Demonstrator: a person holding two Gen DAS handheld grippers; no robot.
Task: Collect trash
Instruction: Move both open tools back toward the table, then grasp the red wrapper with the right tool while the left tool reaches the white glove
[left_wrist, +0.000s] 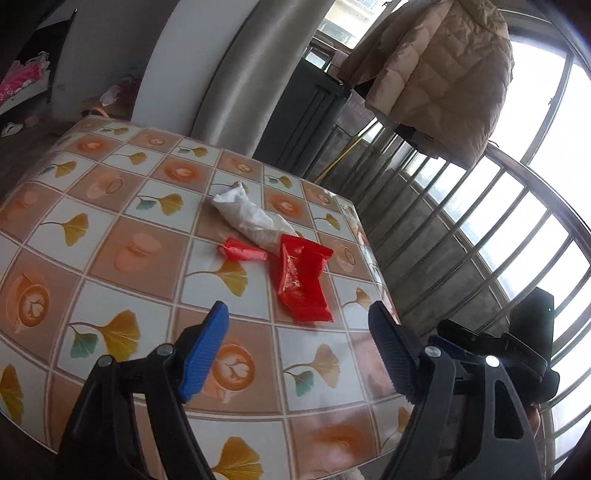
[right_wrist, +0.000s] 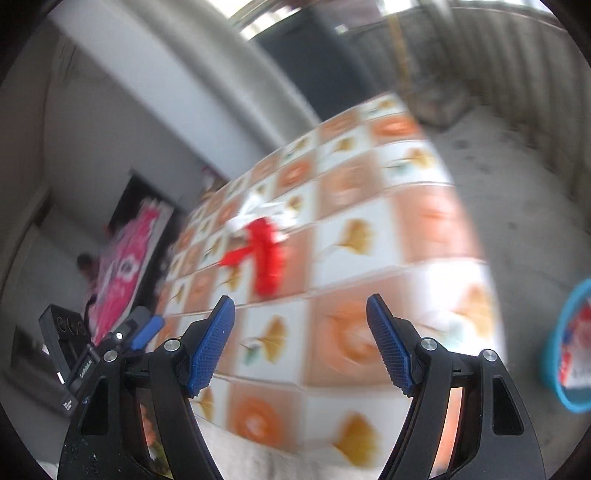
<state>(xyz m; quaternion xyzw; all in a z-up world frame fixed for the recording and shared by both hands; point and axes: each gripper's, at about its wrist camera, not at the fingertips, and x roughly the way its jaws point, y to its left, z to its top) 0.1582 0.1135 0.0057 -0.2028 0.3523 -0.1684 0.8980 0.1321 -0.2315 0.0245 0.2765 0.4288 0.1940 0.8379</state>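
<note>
Surface: table (left_wrist: 110, 229) under a glossy tiled cloth of ginkgo leaves and coffee cups | Ahead of the tool: large red wrapper (left_wrist: 301, 280) lying flat | Just beyond: small crumpled red wrapper (left_wrist: 242, 252) and white crumpled bag (left_wrist: 251, 218), the three clustered and touching

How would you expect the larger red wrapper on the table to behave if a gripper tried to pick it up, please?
The larger red wrapper looks like thin, glossy film, so probably light and rather slippery. It lies nearly flat on the table, so the pads may slide it before catching an edge. Its creases suggest it would flop and crumple rather than stay stiff.
</note>
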